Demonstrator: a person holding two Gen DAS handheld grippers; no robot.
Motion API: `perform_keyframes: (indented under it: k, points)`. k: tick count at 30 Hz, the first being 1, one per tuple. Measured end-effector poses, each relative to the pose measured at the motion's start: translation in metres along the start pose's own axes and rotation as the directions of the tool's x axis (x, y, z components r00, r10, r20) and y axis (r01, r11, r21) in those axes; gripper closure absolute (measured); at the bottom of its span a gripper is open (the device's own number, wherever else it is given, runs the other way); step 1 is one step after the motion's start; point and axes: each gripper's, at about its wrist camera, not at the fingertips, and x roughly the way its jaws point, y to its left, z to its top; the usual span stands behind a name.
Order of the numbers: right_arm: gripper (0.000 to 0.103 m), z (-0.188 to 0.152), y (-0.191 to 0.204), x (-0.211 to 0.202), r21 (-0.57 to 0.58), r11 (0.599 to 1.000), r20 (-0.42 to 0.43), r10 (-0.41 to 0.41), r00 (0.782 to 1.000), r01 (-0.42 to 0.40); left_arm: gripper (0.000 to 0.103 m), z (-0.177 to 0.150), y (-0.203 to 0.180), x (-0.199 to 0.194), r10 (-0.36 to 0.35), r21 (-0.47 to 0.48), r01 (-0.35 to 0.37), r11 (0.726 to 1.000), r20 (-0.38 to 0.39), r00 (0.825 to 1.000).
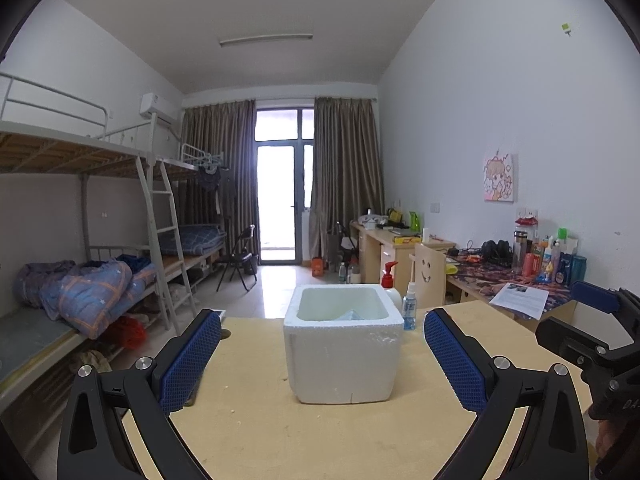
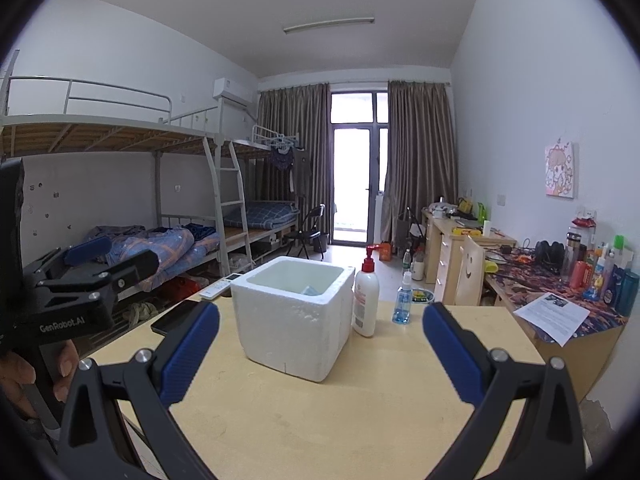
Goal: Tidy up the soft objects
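A white foam box [image 1: 343, 354] stands open-topped on the light wooden table [image 1: 260, 432]. A pale bluish soft item [image 1: 351, 315] lies inside it, mostly hidden by the walls. My left gripper [image 1: 322, 360] is open and empty, its blue pads either side of the box and a little short of it. In the right wrist view the box [image 2: 290, 320] sits ahead, slightly left, with the bluish item [image 2: 310, 290] just showing. My right gripper [image 2: 320, 354] is open and empty, short of the box. Each gripper shows at the edge of the other's view.
A white pump bottle with red top [image 2: 366, 300] and a small blue spray bottle [image 2: 402, 300] stand right of the box. A black phone [image 2: 176, 316] and a white remote [image 2: 216, 288] lie at the table's left. Bunk beds stand left, cluttered desks right.
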Motion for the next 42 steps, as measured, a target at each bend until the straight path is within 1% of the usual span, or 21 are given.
perform_keyframes:
  k: [7,16,20,23,32,42]
  points:
    - [0.000,-0.009,0.014,-0.019,-0.017,1.000,0.021,0.008,1.000,-0.007,0.001,-0.011,0.003,-0.028,0.008,-0.007,-0.008,1.000,0.023,1.000]
    - [0.000,-0.024,0.023,-0.033,-0.014,1.000,0.032,-0.005,0.999,0.006,0.001,-0.027,0.005,-0.043,0.011,-0.013,-0.010,1.000,0.033,0.999]
    - [0.000,-0.034,0.023,-0.033,-0.001,1.000,0.023,0.000,1.000,0.000,0.001,-0.032,0.005,-0.044,0.012,-0.025,-0.011,1.000,0.037,0.999]
    - [0.000,-0.040,0.022,-0.033,0.003,1.000,0.019,-0.011,1.000,0.011,0.001,-0.040,0.002,-0.043,0.025,-0.011,-0.025,1.000,0.026,0.999]
    - [0.000,-0.060,0.020,-0.030,0.015,1.000,0.015,-0.021,1.000,0.021,0.001,-0.068,0.006,-0.041,0.007,-0.026,-0.006,1.000,0.015,1.000]
    - [0.000,-0.076,0.019,-0.026,0.045,0.999,-0.001,-0.014,1.000,0.014,0.001,-0.085,0.010,-0.039,0.008,-0.049,-0.008,0.999,0.011,1.000]
